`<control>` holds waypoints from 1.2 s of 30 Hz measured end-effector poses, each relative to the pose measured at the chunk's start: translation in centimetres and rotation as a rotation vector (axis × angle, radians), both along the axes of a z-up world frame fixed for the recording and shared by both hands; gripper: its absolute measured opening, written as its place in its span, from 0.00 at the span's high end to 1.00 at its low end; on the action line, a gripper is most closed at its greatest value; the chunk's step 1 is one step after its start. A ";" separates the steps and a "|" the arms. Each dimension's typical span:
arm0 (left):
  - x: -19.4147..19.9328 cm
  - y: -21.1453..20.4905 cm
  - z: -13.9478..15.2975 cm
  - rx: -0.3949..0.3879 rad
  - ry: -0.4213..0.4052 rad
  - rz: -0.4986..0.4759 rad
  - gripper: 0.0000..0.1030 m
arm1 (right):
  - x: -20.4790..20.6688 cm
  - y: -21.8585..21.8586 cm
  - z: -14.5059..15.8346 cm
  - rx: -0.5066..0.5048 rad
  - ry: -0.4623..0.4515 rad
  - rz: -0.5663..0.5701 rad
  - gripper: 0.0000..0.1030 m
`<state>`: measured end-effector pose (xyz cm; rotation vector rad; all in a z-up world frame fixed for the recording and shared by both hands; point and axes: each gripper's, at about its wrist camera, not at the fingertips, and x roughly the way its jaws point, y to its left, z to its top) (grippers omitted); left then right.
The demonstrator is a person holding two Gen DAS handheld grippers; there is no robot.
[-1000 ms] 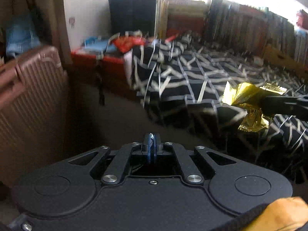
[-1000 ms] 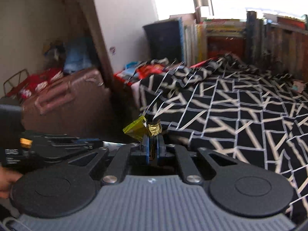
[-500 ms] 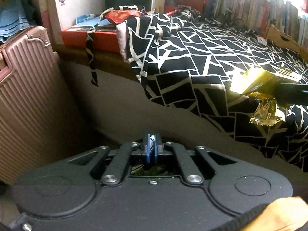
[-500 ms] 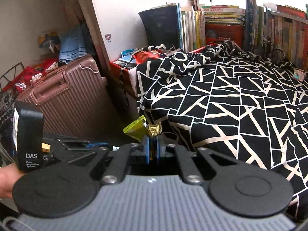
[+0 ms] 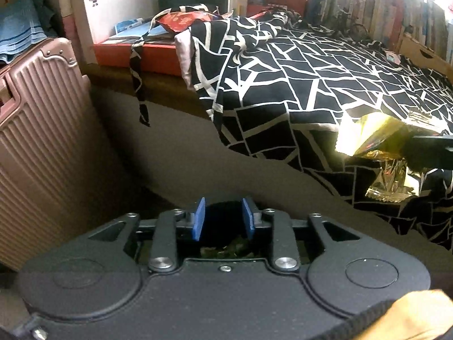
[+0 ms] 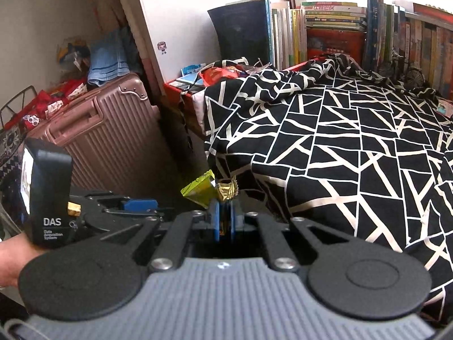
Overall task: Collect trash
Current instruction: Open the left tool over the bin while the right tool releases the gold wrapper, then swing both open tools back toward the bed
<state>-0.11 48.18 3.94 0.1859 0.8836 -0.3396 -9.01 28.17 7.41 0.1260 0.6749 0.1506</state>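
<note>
The left gripper (image 5: pixel 223 217) has its jaws a little apart; they have just been opening, and nothing sits between the blue pads (image 5: pixel 200 218). Directly below that gap is a dark opening, seemingly a container, with a few crumpled greenish scraps (image 5: pixel 226 250) lying in it; what kind of container it is cannot be made out.

The right gripper (image 6: pixel 223 221) has its jaws pressed together on a gold foil wrapper (image 6: pixel 211 191). The wrapper's crinkled end and a flat yellow-green flap stick up above the fingertips. In the left wrist view the same wrapper (image 5: pixel 368 138) hangs at the far right, pinched by the dark tips of the right gripper (image 5: pixel 410 148), well off to the side of the left jaws and higher than them in the picture.

Beyond the jaws, a bed covered with a black-and-white patterned blanket (image 6: pixel 354 147) fills the right side. A ribbed pink suitcase (image 6: pixel 113 141) stands upright to the left, just beside the bed's corner. A folded blue towel (image 6: pixel 107 56) lies above the suitcase. A red box (image 5: pixel 147 52) sits at the head of the bed with magazines and a red packet on top. A row of books (image 6: pixel 339 25) stands along the back under the window. A hand (image 6: pixel 11 257) grips the left gripper from below.
</note>
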 end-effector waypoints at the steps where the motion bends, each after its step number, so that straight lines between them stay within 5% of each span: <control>1: -0.1 0.1 0.0 0.000 0.000 0.007 0.72 | 0.1 0.1 -0.1 -0.001 0.005 0.001 0.89; 15: -1.3 3.8 0.9 0.020 -0.010 0.106 0.71 | 3.9 2.9 -3.2 -0.046 0.075 0.077 0.84; 16: -1.3 4.0 0.9 0.019 -0.010 0.113 0.71 | 4.2 3.2 -3.3 -0.060 0.075 0.078 0.79; 18: -1.5 4.4 1.0 0.026 -0.012 0.124 0.71 | 5.0 3.9 -3.7 -0.111 0.082 0.064 0.19; 19: -1.6 4.5 1.0 0.030 -0.014 0.129 0.70 | 5.0 4.0 -3.7 -0.133 0.073 0.055 0.00; 22: -1.7 5.0 1.2 0.033 -0.018 0.147 0.65 | 4.9 4.2 -3.4 -0.144 0.011 0.064 0.00; 31: -1.4 5.4 1.4 0.037 -0.027 0.176 0.51 | 5.0 3.3 -3.8 -0.121 0.059 0.022 0.00; 36: -1.2 4.7 1.5 0.046 -0.031 0.172 0.32 | 4.8 2.5 -3.8 -0.124 0.066 -0.019 0.00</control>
